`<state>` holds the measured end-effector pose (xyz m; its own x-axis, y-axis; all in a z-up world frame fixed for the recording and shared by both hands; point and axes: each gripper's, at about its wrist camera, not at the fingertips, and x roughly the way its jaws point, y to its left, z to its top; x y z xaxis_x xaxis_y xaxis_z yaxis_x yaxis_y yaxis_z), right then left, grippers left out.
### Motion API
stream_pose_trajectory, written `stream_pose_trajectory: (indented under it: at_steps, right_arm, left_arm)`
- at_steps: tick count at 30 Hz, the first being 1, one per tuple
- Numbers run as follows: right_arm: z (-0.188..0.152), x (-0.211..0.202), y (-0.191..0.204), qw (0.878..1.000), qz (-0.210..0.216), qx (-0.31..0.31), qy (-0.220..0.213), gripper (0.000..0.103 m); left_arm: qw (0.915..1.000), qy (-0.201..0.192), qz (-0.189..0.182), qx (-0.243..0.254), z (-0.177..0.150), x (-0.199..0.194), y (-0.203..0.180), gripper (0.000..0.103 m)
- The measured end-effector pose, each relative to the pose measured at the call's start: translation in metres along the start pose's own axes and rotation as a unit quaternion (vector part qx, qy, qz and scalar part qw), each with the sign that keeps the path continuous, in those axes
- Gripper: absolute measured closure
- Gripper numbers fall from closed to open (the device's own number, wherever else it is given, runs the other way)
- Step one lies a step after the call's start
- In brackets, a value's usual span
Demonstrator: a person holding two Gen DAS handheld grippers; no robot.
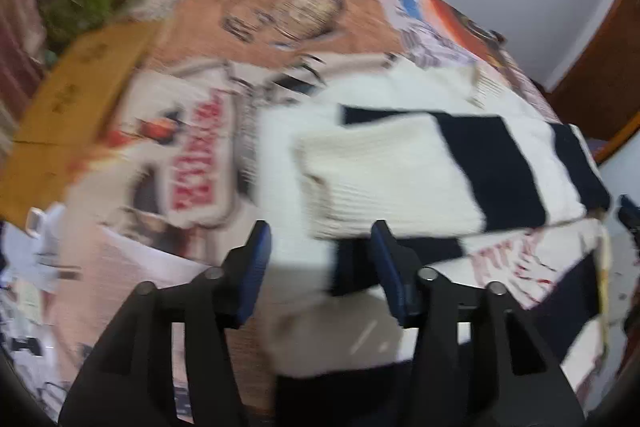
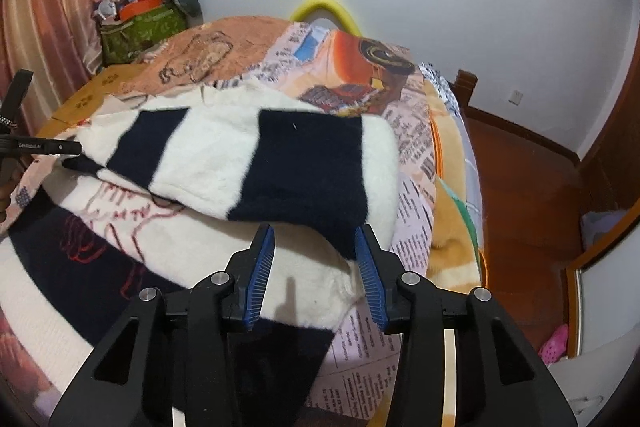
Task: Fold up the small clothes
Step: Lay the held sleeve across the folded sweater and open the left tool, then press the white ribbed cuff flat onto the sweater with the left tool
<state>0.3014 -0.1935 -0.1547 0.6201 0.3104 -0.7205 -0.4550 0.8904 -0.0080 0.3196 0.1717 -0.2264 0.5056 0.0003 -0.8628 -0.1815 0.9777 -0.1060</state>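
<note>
A white and navy striped knit sweater (image 2: 248,163) lies on the bed, one part folded over onto the body. In the blurred left wrist view the same sweater (image 1: 400,167) shows a white ribbed sleeve laid across its stripes. My left gripper (image 1: 320,239) is open and empty just above the sweater's near edge. My right gripper (image 2: 316,239) is open and empty, with the folded navy edge between and just beyond its blue pads (image 2: 262,267). The left gripper's black body (image 2: 40,147) shows at the far left of the right wrist view.
The bed carries a printed quilt (image 2: 412,147) and an orange blanket (image 2: 240,31). A cardboard box (image 1: 68,115) lies at the left. A green bag of clutter (image 2: 140,31) stands by the curtain. A wooden floor (image 2: 520,187) lies to the right.
</note>
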Motion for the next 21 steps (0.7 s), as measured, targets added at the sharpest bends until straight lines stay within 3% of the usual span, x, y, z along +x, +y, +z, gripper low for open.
stream_pose_trajectory:
  at_steps: [2, 7, 13, 17, 21]
  right_arm:
    - [0.007, 0.001, 0.002, 1.0, 0.011, 0.008, -0.011, 0.057]
    - [0.027, 0.028, 0.004, 0.999, 0.026, 0.017, -0.011, 0.057]
    - [0.035, 0.072, -0.008, 0.997, 0.032, 0.06, 0.024, 0.057]
    - [0.016, 0.086, -0.013, 0.995, 0.043, 0.076, 0.046, 0.057]
    - [0.006, 0.069, -0.01, 0.996, 0.045, 0.066, 0.036, 0.056]
  left_arm:
    - [0.9998, -0.012, 0.019, -0.001, 0.004, -0.006, 0.008, 0.049]
    - [0.9997, -0.012, 0.018, -0.008, 0.016, 0.001, 0.009, 0.049]
    - [0.9989, 0.014, 0.045, 0.006, 0.023, 0.04, -0.004, 0.049]
    - [0.9986, 0.013, 0.051, 0.0, 0.016, 0.056, 0.003, 0.033]
    - [0.9988, 0.015, 0.046, -0.002, 0.012, 0.05, 0.011, 0.031]
